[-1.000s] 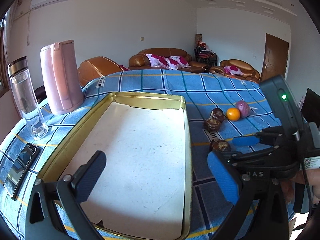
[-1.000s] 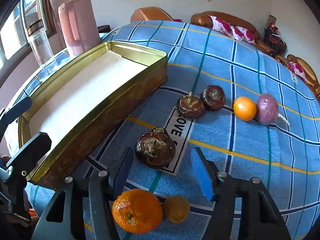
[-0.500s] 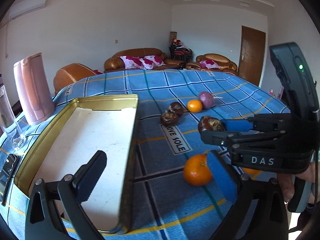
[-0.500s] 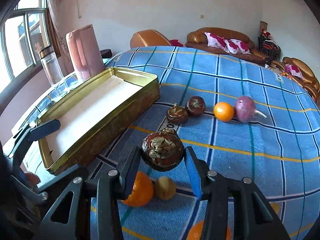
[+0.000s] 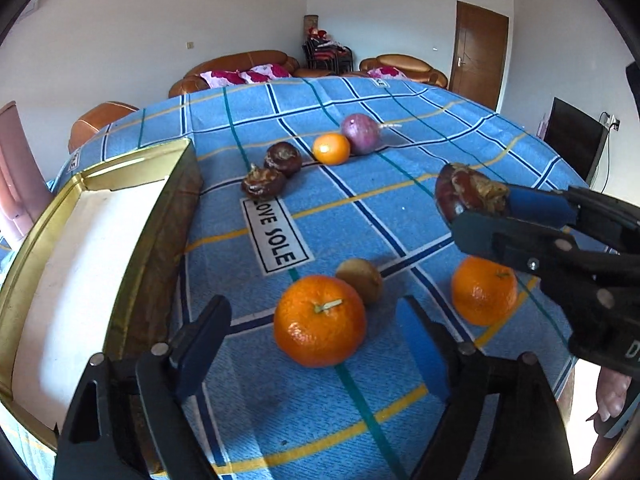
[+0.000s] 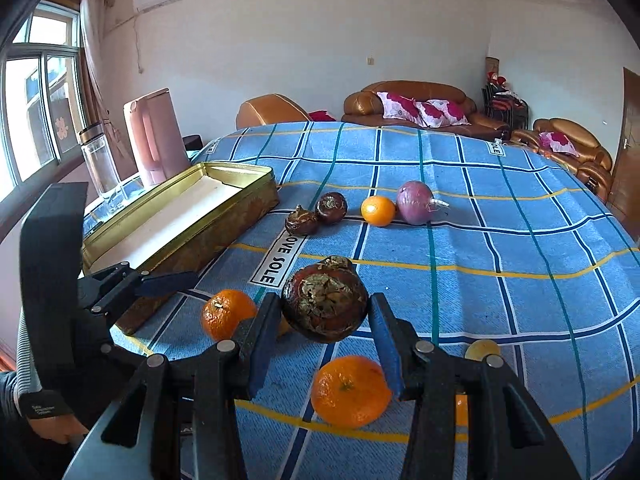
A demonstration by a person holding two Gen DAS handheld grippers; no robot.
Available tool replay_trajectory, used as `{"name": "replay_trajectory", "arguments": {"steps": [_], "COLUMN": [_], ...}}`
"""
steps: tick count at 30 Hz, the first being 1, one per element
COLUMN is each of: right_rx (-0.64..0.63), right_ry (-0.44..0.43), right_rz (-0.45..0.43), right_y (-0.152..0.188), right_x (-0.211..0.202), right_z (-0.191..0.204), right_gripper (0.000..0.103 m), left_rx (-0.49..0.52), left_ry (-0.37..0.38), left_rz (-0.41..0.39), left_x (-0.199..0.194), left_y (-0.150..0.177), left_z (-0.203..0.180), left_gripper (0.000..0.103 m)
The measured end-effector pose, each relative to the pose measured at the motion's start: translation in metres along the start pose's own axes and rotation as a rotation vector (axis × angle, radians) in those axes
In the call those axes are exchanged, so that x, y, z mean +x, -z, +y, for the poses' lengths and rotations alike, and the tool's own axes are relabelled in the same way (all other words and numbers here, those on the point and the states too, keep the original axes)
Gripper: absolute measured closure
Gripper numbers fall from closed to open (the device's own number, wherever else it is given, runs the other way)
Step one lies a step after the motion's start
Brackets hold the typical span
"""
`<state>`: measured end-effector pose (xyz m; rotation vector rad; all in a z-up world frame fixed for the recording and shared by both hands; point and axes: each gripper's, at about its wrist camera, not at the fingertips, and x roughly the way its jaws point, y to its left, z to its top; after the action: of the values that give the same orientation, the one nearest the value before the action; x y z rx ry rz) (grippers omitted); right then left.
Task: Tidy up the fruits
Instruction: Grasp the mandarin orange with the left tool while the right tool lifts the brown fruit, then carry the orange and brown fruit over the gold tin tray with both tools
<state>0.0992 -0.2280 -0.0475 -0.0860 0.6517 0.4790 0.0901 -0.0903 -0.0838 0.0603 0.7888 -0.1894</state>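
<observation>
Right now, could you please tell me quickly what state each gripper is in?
Left gripper: open, jaws just been closing, either side of an orange on the table, pads not touching it.
Right gripper: shut on a dark brown fruit, lifted.

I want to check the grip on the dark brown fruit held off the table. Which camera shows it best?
The right wrist view: the dark brown fruit sits centred between the right gripper pads, both contacts visible. The left wrist view shows the fruit from the side, partly hidden by that gripper.
</observation>
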Motion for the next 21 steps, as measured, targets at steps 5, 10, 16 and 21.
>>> {"name": "replay_trajectory", "arguments": {"steps": [5,10,16,21], "right_rx": [0.004,0.0,-0.022,-0.027], "right_ry": [-0.007,-0.008,0.003,0.01], "right_rz": [-0.002,-0.011,-0.033,-0.052], "right_y": [0.005,0.008,0.009,0.01], "right_x": [0.0,-0.002,-0.006,-0.009], "right_z": [-0.001,0.002,0.009,0.011], "right_gripper": [0.055,0.055,0.055,0.055], "left_rx": [-0.009,0.008,-0.014,-0.023], "left_ry": [0.033,0.028,0.055,0.052], "left_rz": [0.059,0.065,0.047,-0.005], "left_x": [0.011,0.012,0.01,0.002], "left_y": [0.002,0.002,0.004,0.008], "left_z": [0.001,-0.001,0.007,0.01], "left_gripper": [0.046,0.047,0.055,0.056]}}
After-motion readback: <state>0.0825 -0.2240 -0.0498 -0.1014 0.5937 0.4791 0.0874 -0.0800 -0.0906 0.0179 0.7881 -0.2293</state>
